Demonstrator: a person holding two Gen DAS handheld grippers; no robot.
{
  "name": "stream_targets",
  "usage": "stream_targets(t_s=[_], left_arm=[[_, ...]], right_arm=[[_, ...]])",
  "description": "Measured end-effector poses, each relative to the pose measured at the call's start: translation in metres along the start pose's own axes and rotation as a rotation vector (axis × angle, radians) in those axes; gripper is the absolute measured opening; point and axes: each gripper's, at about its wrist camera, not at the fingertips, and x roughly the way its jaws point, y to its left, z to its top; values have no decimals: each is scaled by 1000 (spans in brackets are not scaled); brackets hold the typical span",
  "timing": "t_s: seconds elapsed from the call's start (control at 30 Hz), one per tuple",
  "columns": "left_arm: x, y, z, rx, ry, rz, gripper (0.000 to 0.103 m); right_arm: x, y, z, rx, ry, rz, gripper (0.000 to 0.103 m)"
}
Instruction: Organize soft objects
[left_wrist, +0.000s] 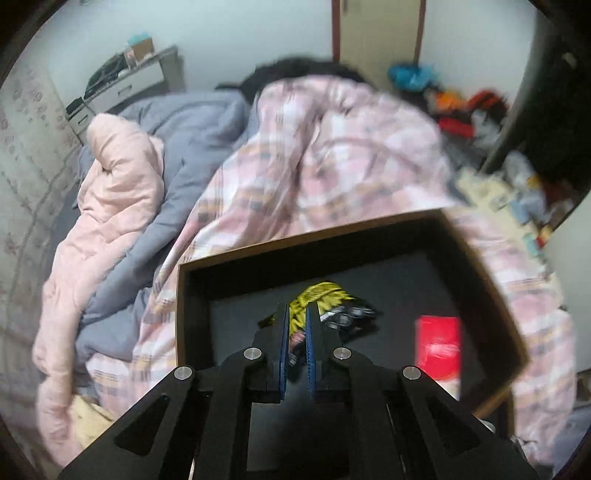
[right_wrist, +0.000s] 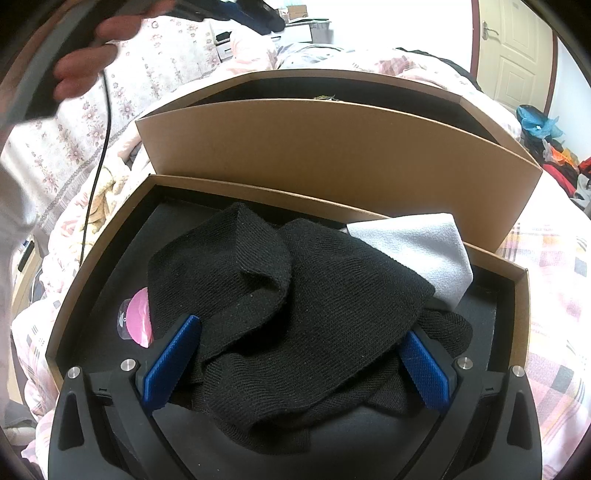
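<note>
Black knitwear (right_wrist: 295, 317) sits between wide right hand-held gripper (right_wrist: 295, 365); left hand-held gripper (left_wrist: 297, 314) narrow.

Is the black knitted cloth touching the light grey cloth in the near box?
Touching: the right wrist view shows the black knitted cloth overlapping the light grey cloth's lower edge.

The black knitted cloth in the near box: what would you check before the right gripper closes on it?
1. Right gripper open: ok.
2. Black knitted cloth between the fingers: ok.
3. Grey cloth outside the fingers: ok.
4. Pink item outside the fingers: ok, just beside the left pad.
5. Left gripper out of the way, over the far box: ok.
6. Anything hidden under the cloth: cannot tell.
</note>
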Motion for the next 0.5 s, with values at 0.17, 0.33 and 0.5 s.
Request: stream_targets(t_s=[0.17, 0.33, 0.5], left_arm=[[59, 4, 13, -20, 180, 10, 3], [78, -15, 5, 46, 167, -25, 3], [72, -23, 3, 47, 127, -63, 3]], right_arm=[[-1, 1, -1, -2, -5, -3, 103], [-2, 0, -2, 0, -10, 3, 103], [-2, -1, -1, -1, -10, 3, 103]])
